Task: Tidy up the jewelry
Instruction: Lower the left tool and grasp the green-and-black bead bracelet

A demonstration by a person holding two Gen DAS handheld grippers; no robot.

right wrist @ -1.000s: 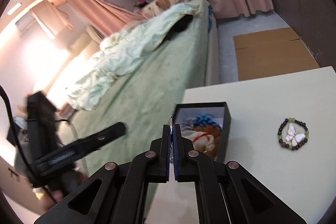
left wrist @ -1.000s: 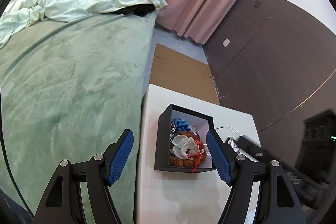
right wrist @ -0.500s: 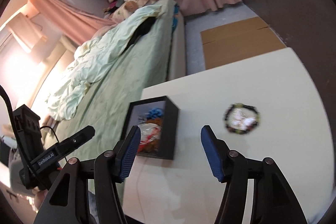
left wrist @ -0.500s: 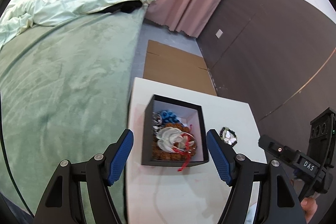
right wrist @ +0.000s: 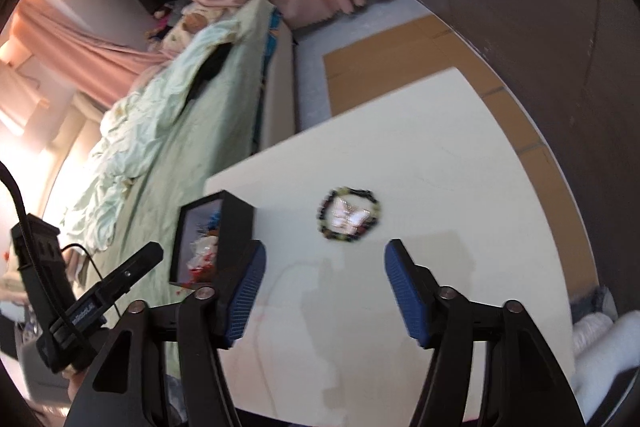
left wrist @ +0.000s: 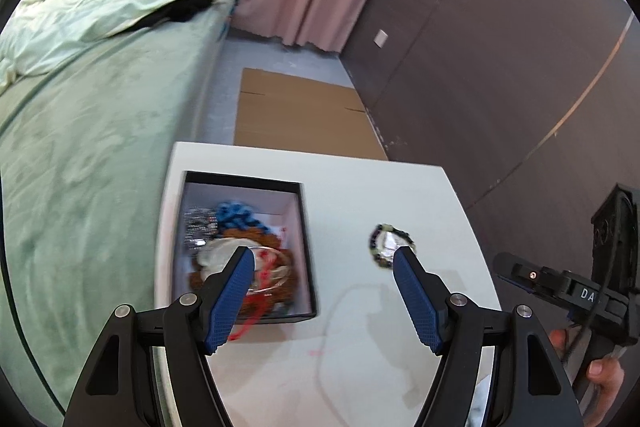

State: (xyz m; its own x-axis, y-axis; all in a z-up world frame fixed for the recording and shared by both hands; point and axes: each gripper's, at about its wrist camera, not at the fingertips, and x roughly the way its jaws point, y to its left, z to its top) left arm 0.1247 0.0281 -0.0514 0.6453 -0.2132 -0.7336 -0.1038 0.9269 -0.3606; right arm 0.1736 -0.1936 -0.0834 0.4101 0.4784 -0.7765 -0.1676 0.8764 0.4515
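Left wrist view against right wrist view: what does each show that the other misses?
Only the left wrist view looks down into the black open box, showing blue beads and a red cord. Only the right wrist view makes out the pale butterfly pendant inside the dark beaded bracelet. Both show the white table, box, bracelet, green bed and flat brown cardboard.

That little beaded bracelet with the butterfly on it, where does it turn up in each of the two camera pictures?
Left wrist view: the beaded bracelet lies on the white table, right of centre, partly behind the right-hand blue pad.
Right wrist view: the bracelet lies near the middle, above the gap between the pads.
Shared landmark: the black jewelry box, to the bracelet's left in both views.
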